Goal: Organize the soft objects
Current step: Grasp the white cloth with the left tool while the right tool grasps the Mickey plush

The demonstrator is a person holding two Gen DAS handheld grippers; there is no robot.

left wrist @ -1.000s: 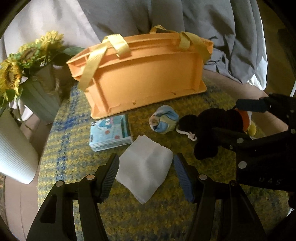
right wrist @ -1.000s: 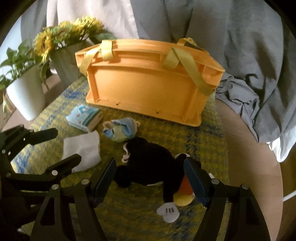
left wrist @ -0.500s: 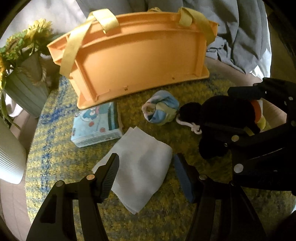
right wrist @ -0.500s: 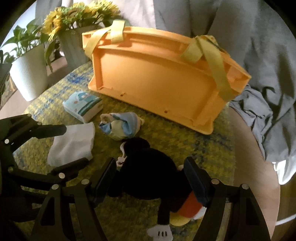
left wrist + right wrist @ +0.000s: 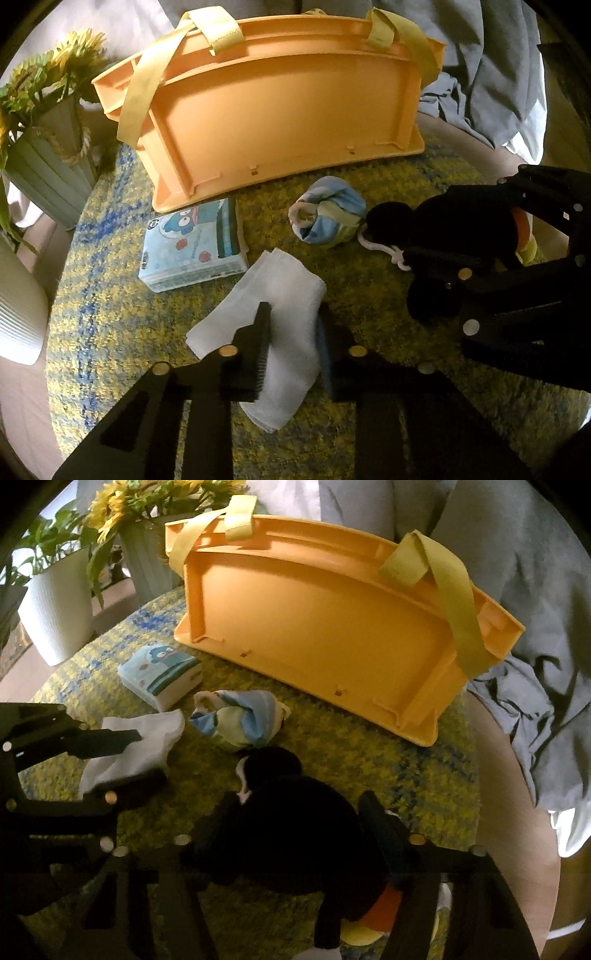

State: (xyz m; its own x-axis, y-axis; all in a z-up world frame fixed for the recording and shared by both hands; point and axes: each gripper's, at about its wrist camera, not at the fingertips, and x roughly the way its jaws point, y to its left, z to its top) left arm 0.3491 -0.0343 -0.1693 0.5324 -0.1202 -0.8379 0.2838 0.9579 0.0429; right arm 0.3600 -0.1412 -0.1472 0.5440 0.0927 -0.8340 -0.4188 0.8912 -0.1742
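Note:
My left gripper [image 5: 293, 338] is shut on a folded white cloth [image 5: 284, 295] that lies on the yellow-blue mat [image 5: 110, 314]; the cloth bunches between the fingers. My right gripper [image 5: 295, 834] is shut on a black plush toy [image 5: 295, 812] with an orange and yellow part. The toy also shows in the left wrist view [image 5: 443, 236], the cloth in the right wrist view [image 5: 147, 731]. A rolled blue-green sock bundle [image 5: 327, 218] lies between them. An orange basket [image 5: 288, 107] with yellow straps stands behind.
A blue tissue pack [image 5: 192, 245] lies by the basket's left corner. A green pot of sunflowers [image 5: 48, 162] and a white ribbed pot [image 5: 59, 602] stand at the left edge. Grey bedding [image 5: 535, 627] lies behind and to the right.
Both grippers moved forward and down, then closed: the left on the white cloth, the right on the black plush toy. The cloth now bunches up between the left fingers.

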